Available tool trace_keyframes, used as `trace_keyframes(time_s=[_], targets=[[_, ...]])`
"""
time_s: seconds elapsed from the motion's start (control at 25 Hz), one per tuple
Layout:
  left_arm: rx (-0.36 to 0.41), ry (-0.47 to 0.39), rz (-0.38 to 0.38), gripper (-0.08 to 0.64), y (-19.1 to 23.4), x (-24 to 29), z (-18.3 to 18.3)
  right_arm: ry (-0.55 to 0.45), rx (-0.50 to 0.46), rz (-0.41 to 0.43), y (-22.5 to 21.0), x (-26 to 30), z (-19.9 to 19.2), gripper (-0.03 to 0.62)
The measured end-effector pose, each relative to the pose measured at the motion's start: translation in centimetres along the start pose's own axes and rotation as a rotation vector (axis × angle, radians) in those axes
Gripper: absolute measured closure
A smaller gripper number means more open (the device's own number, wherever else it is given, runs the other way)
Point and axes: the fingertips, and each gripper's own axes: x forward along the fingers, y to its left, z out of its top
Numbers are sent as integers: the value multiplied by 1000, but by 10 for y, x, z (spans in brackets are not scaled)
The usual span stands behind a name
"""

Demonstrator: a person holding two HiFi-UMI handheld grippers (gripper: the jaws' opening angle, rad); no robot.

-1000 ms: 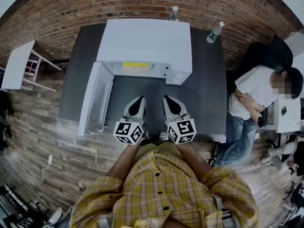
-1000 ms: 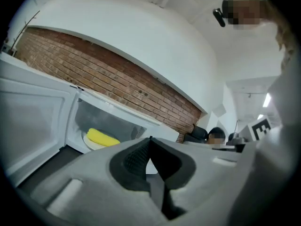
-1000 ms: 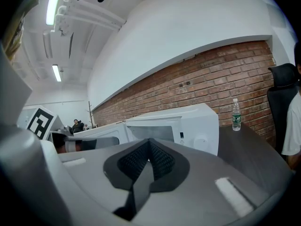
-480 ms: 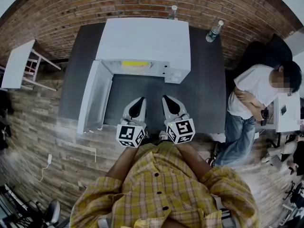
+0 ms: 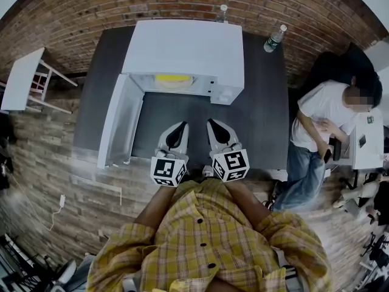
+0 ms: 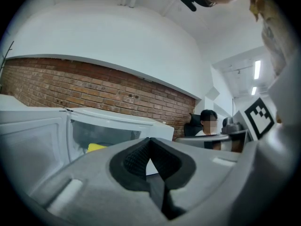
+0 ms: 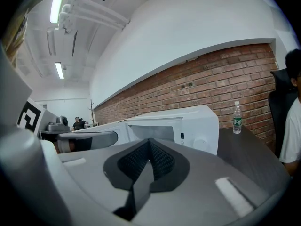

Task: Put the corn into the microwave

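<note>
Dark table (image 5: pixel 267 120) by brick wall (image 5: pixel 91 11); left gripper (image 5: pixel 180 126), right gripper (image 5: pixel 212 124): jaws pressed together, empty; microwave (image 5: pixel 182 53) door (image 5: pixel 118 123) open, yellow corn (image 5: pixel 172 78) inside.

Red brick wall (image 5: pixel 73 11) behind; dark table (image 5: pixel 267 102); floor (image 5: pixel 48 163) seemingly pale planks.

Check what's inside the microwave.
The microwave, its door swung open, holds a yellow item, probably the corn. Its roof covers the rest of the cavity from above, so anything deeper can't be seen.
</note>
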Motion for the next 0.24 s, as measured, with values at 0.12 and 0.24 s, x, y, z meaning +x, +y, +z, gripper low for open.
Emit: trace_keyframes(time_s=[0.12,0.24], targets=[[-15,4,4,558,2,1,0,-5,-5,-1,0,0,2,589],[-42,5,5,558,4,2,1,-10,2,-1,1,-1,4,589]])
